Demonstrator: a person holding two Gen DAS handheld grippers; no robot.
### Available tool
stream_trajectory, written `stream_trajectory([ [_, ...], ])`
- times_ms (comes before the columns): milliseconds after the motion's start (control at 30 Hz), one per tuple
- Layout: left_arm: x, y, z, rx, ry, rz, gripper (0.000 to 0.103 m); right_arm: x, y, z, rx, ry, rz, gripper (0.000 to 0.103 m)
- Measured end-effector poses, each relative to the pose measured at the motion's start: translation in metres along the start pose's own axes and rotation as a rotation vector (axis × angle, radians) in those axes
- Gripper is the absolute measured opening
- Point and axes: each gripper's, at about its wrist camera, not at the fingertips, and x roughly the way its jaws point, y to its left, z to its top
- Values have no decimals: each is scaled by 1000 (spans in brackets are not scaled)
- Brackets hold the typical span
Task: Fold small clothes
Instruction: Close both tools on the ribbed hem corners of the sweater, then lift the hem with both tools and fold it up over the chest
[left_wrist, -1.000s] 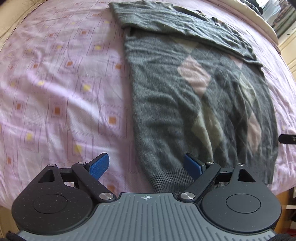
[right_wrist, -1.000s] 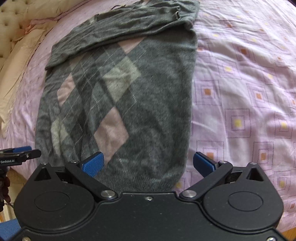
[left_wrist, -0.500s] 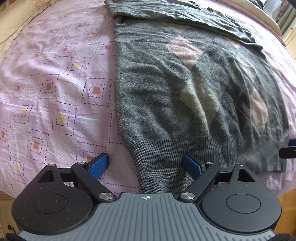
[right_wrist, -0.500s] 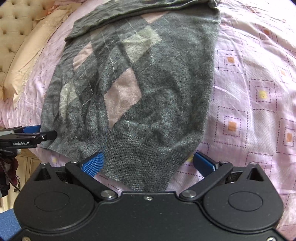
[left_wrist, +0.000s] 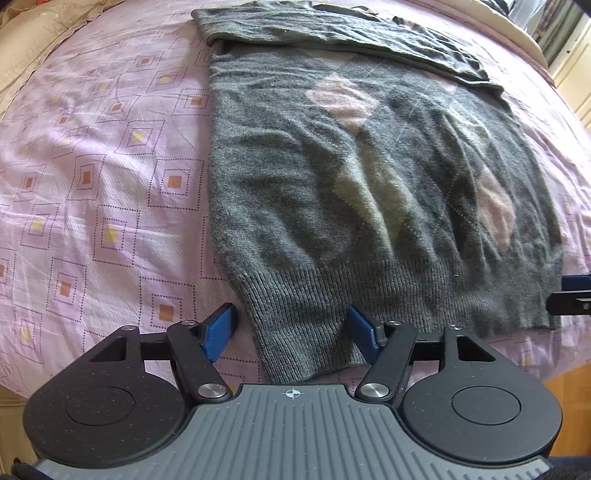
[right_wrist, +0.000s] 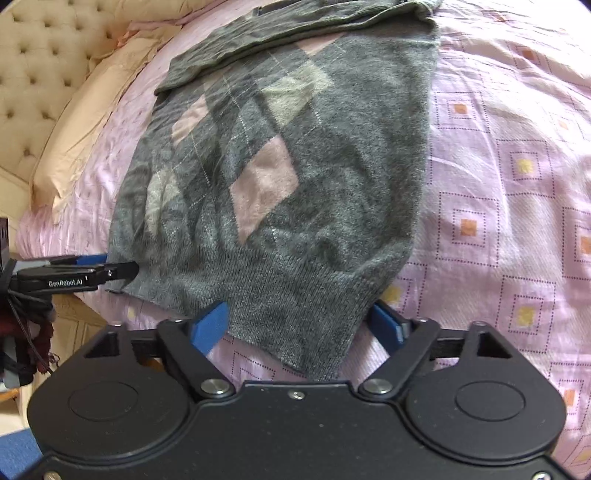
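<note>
Grey ribbed hem of the sweater (left_wrist: 303, 332) lies between my left gripper (left_wrist: 291, 330) fingers, spread wide and holding nothing; its other corner sits likewise inside my wide right gripper (right_wrist: 297, 325). Beyond the fingers, both sleeves (left_wrist: 332, 33) are already folded across the chest; I judge the bottom-to-top fold remains

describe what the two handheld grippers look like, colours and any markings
Both have black disc-shaped housings and black linkage arms with silver pivot bolts, ending in blue fingers. The left gripper has a ribbed grey centre plate with a crosshair mark; the right gripper is all black. One finger reads "GenRobot.AI".
</note>
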Motion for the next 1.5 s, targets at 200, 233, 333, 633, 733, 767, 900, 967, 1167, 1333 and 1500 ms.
stream_trajectory([
  [200, 0, 3, 4, -50, -7, -1, 54, 2, -6, 6, 39, -2, -80, 15],
  [233, 0, 2, 4, -56, -9, 9, 48, 2, -8, 8, 48, 6, -71, 15],
  [333, -3, 4, 5, -72, -11, 9, 14, 0, -14, 12, 94, 25, -20, 14],
  [633, -52, 19, 37, -159, -114, -76, 4, -52, -8, 48, 147, -104, 93, 13],
  [733, -74, 26, 65, -187, -184, -92, 4, -72, -7, 73, 165, -188, 94, 13],
  [767, -81, 29, 76, -192, -210, -94, 4, -78, -7, 84, 171, -220, 94, 13],
  [900, -95, 37, 129, -204, -315, -102, 4, -89, -5, 132, 178, -315, 95, 13],
  [967, -95, 40, 158, -199, -354, -106, 4, -85, -5, 163, 188, -345, 93, 13],
  [1167, -71, 45, 240, -177, -436, -123, 4, -62, -19, 240, 208, -407, 53, 11],
  [1333, -29, 48, 291, -159, -413, -107, 4, -23, -38, 289, 249, -391, 5, 11],
  [1500, 22, 50, 325, -120, -335, -73, 5, 19, -63, 319, 311, -335, -53, 11],
])
